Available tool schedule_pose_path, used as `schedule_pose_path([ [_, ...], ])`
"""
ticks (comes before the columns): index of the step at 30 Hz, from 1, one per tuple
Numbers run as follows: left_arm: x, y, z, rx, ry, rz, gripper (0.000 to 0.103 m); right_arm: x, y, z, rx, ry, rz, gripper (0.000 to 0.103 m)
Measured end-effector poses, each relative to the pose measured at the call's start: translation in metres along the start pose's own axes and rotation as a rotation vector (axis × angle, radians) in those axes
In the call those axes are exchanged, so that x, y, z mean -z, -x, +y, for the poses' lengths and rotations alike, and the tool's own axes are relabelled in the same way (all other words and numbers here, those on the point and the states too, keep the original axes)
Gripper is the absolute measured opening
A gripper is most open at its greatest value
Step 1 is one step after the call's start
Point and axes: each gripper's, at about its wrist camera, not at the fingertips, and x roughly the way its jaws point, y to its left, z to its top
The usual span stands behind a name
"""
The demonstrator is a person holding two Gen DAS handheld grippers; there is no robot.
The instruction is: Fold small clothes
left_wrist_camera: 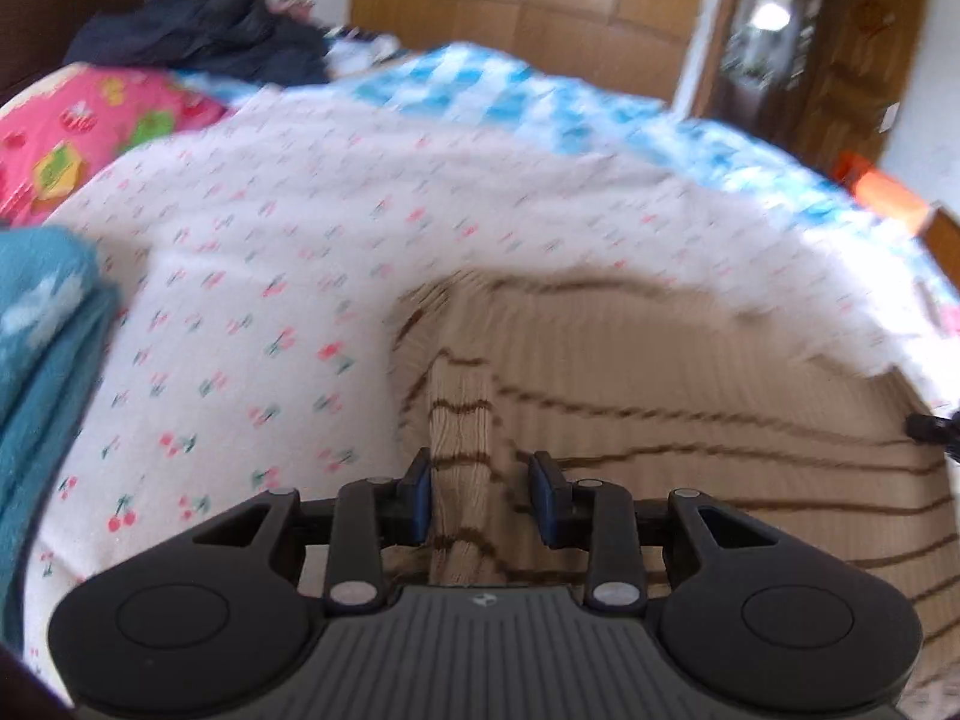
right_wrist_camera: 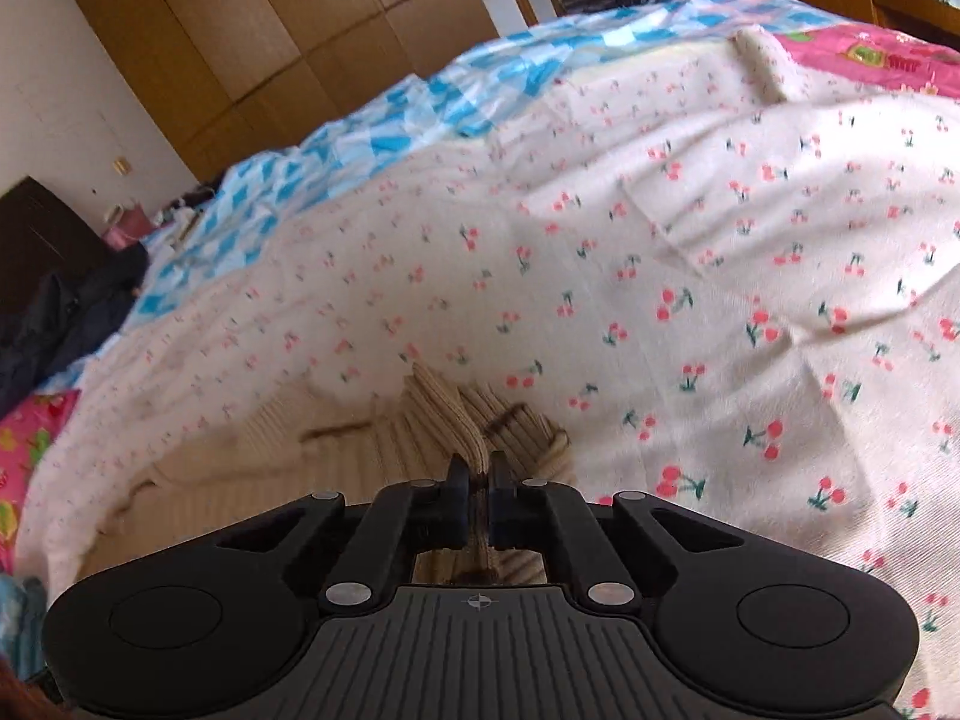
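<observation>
A beige striped knit top (left_wrist_camera: 690, 420) is spread on the cherry blanket (left_wrist_camera: 270, 252); right gripper (right_wrist_camera: 478, 498) is clamped on its edge, left gripper (left_wrist_camera: 483, 498) is held apart around a fold

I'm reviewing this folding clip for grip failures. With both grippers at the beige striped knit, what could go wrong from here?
1. The left gripper stands open around a raised fold of the beige striped knit, so that side may slip free if lifted.
2. The right gripper pinches only a thin bunched edge, which might pull out or drag the cherry-print blanket.
</observation>
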Motion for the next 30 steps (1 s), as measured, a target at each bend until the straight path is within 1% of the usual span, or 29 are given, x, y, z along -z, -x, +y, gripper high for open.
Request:
schedule_pose_path([
  [2, 0.001, 0.003, 0.014, 0.006, 0.053, -0.010, 0.043, 0.004, 0.003, -0.005, -0.018, -0.034, -0.020, 0.005],
  [4, 0.001, 0.008, 0.024, -0.002, 0.082, -0.020, 0.045, 0.005, 0.006, -0.008, -0.025, -0.037, -0.024, 0.005],
  [5, 0.001, 0.009, 0.029, 0.006, 0.095, -0.020, 0.045, 0.004, 0.006, -0.008, -0.024, -0.031, -0.021, 0.005],
  [7, 0.002, 0.009, 0.035, 0.027, 0.139, -0.013, 0.045, 0.003, 0.009, -0.007, -0.019, -0.025, -0.030, 0.005],
  [9, 0.002, 0.012, 0.034, 0.039, 0.157, -0.022, 0.043, 0.000, 0.016, -0.005, -0.024, -0.017, -0.049, 0.004],
  [11, -0.003, 0.014, 0.025, 0.041, 0.116, -0.037, 0.040, -0.004, 0.021, -0.003, -0.026, -0.020, -0.068, 0.004],
  [13, -0.008, 0.013, 0.016, 0.011, 0.049, -0.058, 0.034, -0.009, 0.023, -0.003, -0.033, -0.031, -0.074, 0.004],
  [14, -0.011, 0.012, 0.014, 0.005, 0.038, -0.058, 0.033, -0.010, 0.024, -0.002, -0.034, -0.030, -0.077, 0.004],
  [16, -0.016, 0.008, 0.016, 0.021, 0.054, -0.047, 0.026, -0.011, 0.023, 0.001, -0.034, -0.019, -0.080, 0.004],
  [17, -0.017, 0.007, 0.018, 0.025, 0.059, -0.044, 0.026, -0.010, 0.020, 0.001, -0.027, -0.012, -0.082, 0.004],
  [19, -0.017, 0.002, 0.020, 0.004, 0.053, -0.040, 0.026, -0.006, 0.002, -0.004, 0.013, -0.018, -0.037, 0.004],
  [21, -0.014, -0.005, 0.024, 0.004, 0.063, -0.023, 0.027, -0.004, -0.006, -0.007, 0.013, -0.028, -0.023, 0.004],
  [23, -0.012, -0.005, 0.025, 0.005, 0.065, -0.029, 0.027, -0.006, -0.001, -0.002, 0.003, -0.028, -0.039, 0.004],
  [24, -0.013, -0.003, 0.025, 0.005, 0.069, -0.035, 0.026, -0.008, 0.004, 0.001, -0.020, -0.019, -0.053, 0.004],
  [26, -0.014, 0.003, 0.025, 0.008, 0.079, -0.064, 0.026, -0.010, 0.011, 0.009, -0.028, 0.012, -0.091, 0.004],
  [27, -0.015, 0.006, 0.025, -0.004, 0.076, -0.084, 0.026, -0.011, 0.012, 0.009, -0.028, 0.012, -0.103, 0.004],
  [28, -0.014, 0.007, 0.026, -0.019, 0.074, -0.096, 0.026, -0.010, 0.008, 0.007, -0.025, 0.002, -0.100, 0.004],
  [29, -0.014, 0.005, 0.027, -0.043, 0.072, -0.095, 0.026, -0.008, -0.001, 0.004, -0.003, -0.003, -0.074, 0.004],
  [30, -0.013, 0.000, 0.030, -0.064, 0.079, -0.074, 0.026, -0.006, -0.012, 0.001, 0.021, 0.000, -0.033, 0.004],
])
